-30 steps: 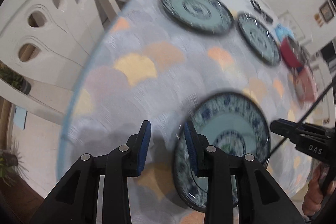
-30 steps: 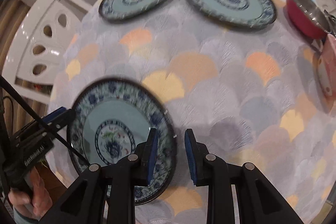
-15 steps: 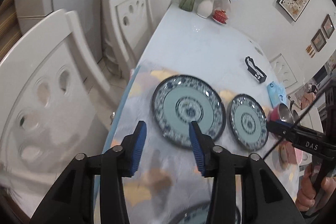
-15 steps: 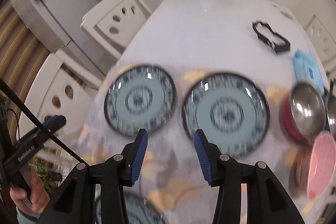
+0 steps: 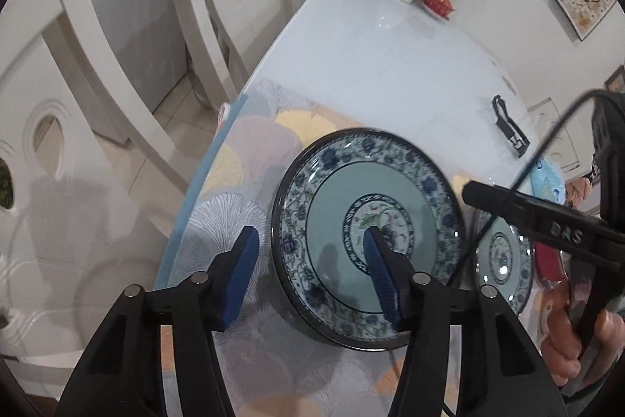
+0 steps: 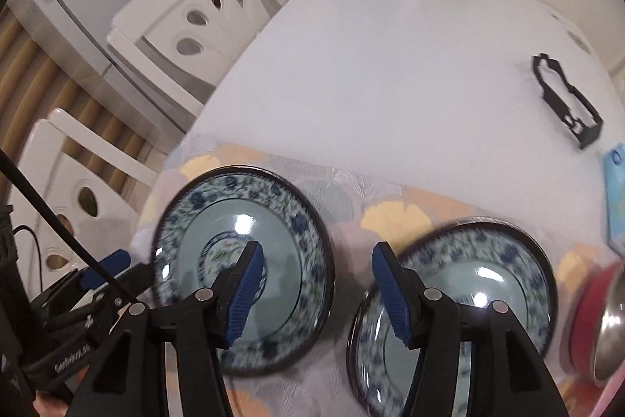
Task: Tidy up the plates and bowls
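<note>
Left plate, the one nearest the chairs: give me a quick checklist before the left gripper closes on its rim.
1. Left gripper jaws open: ok.
2. Jaws straddle the left plate rim: ok, near edge sits between them.
3. Plate flat on the placemat: ok.
4. Right gripper open, holding nothing: ok.
5. Right plate apart from the left one: ok.
6. Jaw height against the rim: cannot tell.

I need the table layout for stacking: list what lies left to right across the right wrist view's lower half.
Left tool → left blue plate → right blue plate → red bowl, cut off at the right edge.
</note>
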{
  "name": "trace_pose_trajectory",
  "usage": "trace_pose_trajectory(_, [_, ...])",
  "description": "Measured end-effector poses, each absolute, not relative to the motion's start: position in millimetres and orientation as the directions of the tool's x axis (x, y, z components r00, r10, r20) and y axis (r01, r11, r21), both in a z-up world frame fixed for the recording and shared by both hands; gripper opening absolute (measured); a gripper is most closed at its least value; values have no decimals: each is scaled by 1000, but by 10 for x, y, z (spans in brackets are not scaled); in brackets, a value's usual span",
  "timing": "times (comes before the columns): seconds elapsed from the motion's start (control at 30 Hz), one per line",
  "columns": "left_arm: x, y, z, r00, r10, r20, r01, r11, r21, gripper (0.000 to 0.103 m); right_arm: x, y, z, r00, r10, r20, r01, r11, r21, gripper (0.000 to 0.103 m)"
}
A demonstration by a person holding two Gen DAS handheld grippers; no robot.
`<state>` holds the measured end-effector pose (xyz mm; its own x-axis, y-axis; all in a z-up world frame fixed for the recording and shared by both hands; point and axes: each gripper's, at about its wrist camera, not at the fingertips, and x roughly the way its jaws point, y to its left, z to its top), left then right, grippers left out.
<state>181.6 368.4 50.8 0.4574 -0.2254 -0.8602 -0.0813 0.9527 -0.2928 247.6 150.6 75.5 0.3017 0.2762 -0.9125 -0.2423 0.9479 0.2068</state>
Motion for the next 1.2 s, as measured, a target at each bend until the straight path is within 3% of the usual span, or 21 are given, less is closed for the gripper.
trace_pose_trajectory(0.2, [1774, 3721, 303, 416, -227, -880, -129, 944, -304, 43, 2601, 1552, 529, 279, 263, -924, -245, 949, 196, 55])
trace_pose_trajectory(0.27, [1738, 3722, 247, 415, -234, -879, -138, 939, -315, 43, 2609, 1562, 456, 260, 268, -928, -248, 947, 204, 43])
trace_pose_trajectory(0.43, [1726, 3656, 252, 423, -258, -869, -116, 935, -334, 40, 2533, 1638, 391, 244, 282, -928, -271, 939, 214, 30])
trace_pose_trajectory(0.63, [1594, 3648, 433, 448, -216, -868, -136, 943, -304, 38, 2362, 1654, 516, 255, 264, -930, -271, 943, 193, 30])
trace_pose_trajectory(0.8, [1395, 3532, 816, 486, -120, -865, -136, 968, -211, 38, 2063, 1587, 815, 284, 291, -914, -255, 941, 221, 30])
trace_pose_trajectory(1.2, [653, 3359, 1580, 589, -103, -802, -108, 973, -205, 38, 1204, 1399, 1622, 392, 305, -868, -216, 948, 235, 30])
